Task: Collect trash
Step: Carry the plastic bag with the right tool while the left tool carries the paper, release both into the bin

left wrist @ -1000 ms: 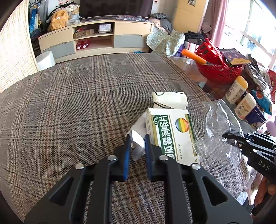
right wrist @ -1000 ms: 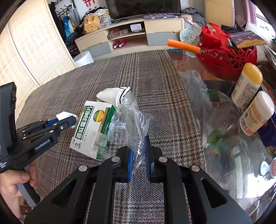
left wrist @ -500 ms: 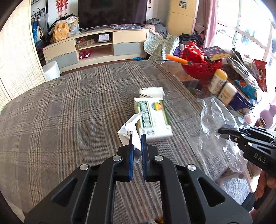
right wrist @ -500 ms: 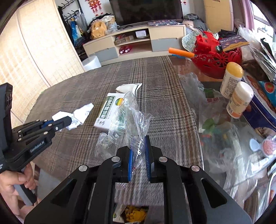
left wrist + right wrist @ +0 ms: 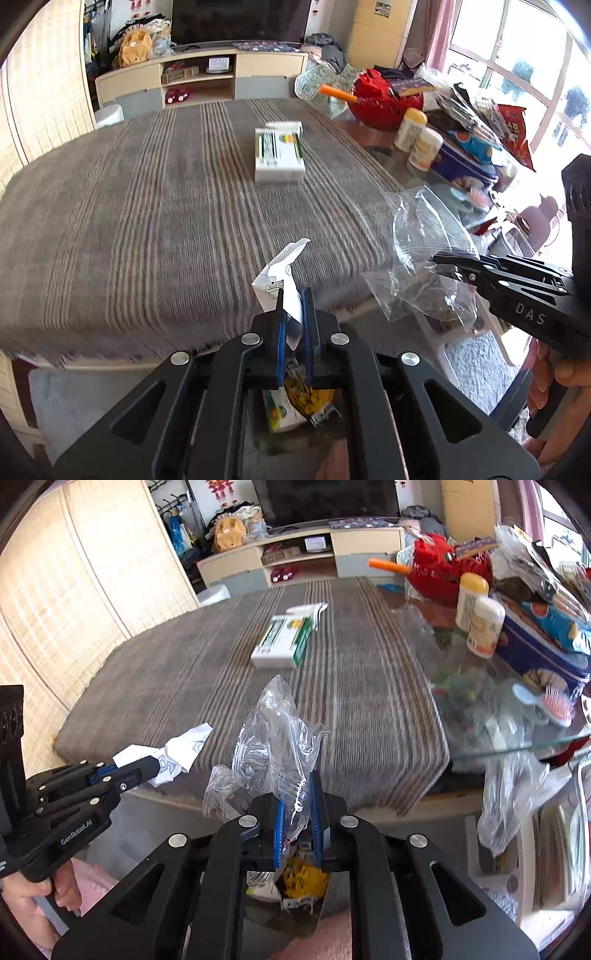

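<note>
My left gripper is shut on a crumpled white paper scrap, held off the near edge of the table; the scrap also shows in the right wrist view. My right gripper is shut on a crumpled clear plastic bag, seen in the left wrist view too. Both grippers hang above a bin with yellow and white trash below the table edge. A green-and-white medicine box and a white wrapper behind it lie on the plaid tablecloth.
To the right, a glass table holds a red basket, two white bottles, a blue tin and plastic bags. A TV cabinet stands at the back. A woven screen is on the left.
Both grippers have pulled back from the box to beyond the near table edge, carrying the paper scrap and the plastic bag. The bin has come into view below them.
</note>
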The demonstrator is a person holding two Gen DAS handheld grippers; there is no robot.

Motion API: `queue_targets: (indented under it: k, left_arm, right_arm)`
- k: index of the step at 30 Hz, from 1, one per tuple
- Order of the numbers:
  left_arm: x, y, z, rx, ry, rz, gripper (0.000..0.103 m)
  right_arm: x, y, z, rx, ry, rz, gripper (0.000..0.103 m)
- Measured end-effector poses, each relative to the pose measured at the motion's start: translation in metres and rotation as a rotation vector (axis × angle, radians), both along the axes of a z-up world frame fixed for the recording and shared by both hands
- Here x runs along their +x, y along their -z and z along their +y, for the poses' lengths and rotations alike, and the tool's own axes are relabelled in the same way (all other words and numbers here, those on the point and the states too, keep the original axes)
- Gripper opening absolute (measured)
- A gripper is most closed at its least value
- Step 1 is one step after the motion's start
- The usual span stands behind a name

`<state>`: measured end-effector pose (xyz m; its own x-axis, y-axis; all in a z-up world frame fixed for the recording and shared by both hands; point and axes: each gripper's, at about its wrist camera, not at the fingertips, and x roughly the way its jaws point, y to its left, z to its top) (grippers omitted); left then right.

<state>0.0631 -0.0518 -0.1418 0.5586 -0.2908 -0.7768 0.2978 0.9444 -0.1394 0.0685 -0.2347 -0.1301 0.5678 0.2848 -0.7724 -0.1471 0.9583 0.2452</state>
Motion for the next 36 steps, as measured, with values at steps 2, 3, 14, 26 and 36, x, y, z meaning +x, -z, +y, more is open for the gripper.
queue_targets:
  k: [2,3,14,26,36]
  left_arm:
    - [-0.015,0.013,0.001,-0.007,0.006,0.023,0.006]
    - [-0.020,0.018,0.002,-0.004,0.008,0.030,0.006]
    - [-0.054,0.119,0.011,-0.004,0.016,0.176,0.006]
    - [-0.046,0.196,0.016,-0.047,0.040,0.327,0.006]
    - [-0.037,0.206,0.007,-0.005,0.015,0.325,0.007]
  right_arm:
    - [-0.011,0.011,0.002,-0.003,-0.004,0.018,0.014]
    - [-0.016,0.018,0.004,0.000,-0.007,0.031,0.014]
    - [-0.047,0.108,0.028,-0.051,0.017,0.177,0.014]
    - [-0.030,0.187,0.034,0.015,0.094,0.327,0.015]
    - [-0.027,0.200,0.039,-0.015,0.119,0.359,0.017]
